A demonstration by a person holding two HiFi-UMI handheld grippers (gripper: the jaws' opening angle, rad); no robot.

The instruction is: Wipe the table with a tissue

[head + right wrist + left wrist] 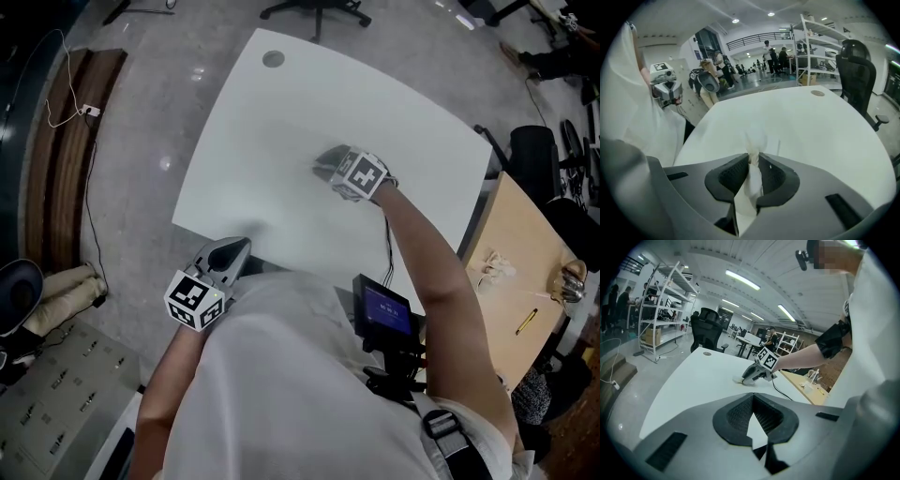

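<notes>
While clenched on a thin twist of tissue (752,187) pressed to the middle of the worktop (281,122), risks tearing or slipping it from the right gripper (323,167) under hard drag, left gripper (236,249) closed empty at the near edge.

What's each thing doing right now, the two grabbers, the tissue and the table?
Right gripper: shut on the tissue, out over the table.
Left gripper: shut, empty, at the table's near edge.
The tissue: bunched, pinched between the jaws, its end seems to touch the table.
The table: white, no spill visible.
</notes>
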